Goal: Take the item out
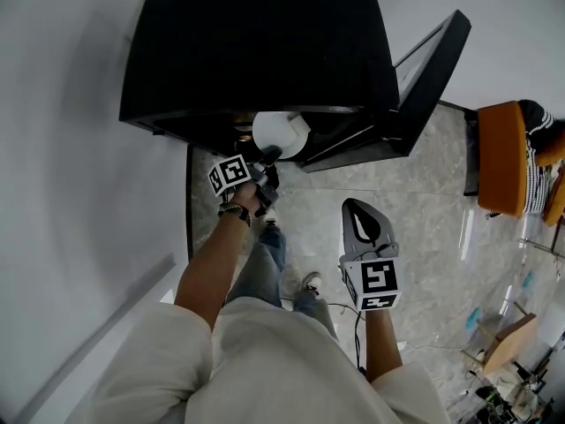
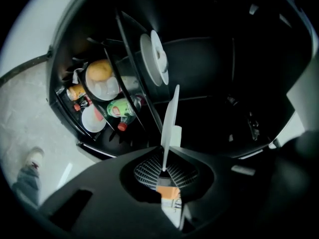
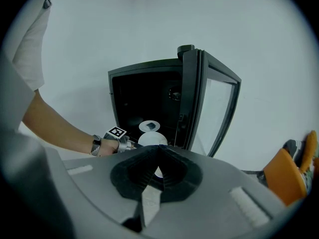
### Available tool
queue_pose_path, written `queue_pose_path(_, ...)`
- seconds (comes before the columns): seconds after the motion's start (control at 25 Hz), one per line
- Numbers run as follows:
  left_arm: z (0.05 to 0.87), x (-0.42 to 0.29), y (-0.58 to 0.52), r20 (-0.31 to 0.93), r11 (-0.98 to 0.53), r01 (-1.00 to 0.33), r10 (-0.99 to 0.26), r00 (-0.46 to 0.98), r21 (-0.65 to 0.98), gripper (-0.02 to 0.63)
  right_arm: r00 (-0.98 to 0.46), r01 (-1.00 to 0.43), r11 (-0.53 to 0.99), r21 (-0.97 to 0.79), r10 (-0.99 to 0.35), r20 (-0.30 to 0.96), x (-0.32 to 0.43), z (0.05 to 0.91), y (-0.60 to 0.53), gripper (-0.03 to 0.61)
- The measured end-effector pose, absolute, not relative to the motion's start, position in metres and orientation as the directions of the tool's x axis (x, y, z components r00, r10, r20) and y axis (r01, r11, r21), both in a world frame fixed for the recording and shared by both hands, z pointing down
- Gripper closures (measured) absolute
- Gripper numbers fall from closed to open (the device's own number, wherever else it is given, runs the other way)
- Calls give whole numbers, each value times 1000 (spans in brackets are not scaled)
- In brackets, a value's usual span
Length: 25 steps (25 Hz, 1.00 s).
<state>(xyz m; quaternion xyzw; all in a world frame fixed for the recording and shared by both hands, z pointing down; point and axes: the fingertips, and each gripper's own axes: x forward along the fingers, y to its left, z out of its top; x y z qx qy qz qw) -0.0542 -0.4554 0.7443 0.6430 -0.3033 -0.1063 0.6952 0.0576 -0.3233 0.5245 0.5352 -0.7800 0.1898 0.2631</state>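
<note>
Left gripper (image 2: 164, 169): its 2 jaws pinch the rim of the round white plate (image 2: 169, 118) — edge-on at the mouth of the open black cabinet (image 1: 256, 42) — right gripper (image 3: 158, 151) pressed together, empty, apart from the cabinet.

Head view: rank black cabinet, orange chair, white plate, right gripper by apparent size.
1. Black cabinet.
2. Right gripper and orange chair: they look alike, and the gripper sits nearer the camera, so unranked.
3. White plate, smallest.
</note>
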Motion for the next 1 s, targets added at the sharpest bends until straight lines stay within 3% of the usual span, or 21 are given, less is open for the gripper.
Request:
queue_pose_path(0.24,739,-61,-451,246,212,-147,-591,768,966,598,-301,-928,371,-2,-748,592,53,519,-314,572)
queue_pose_path(1.0,639,-45,-365,126,184,-8,-642,756,983,598,-291,-934,356,28,-805,517,73,486,-274,572)
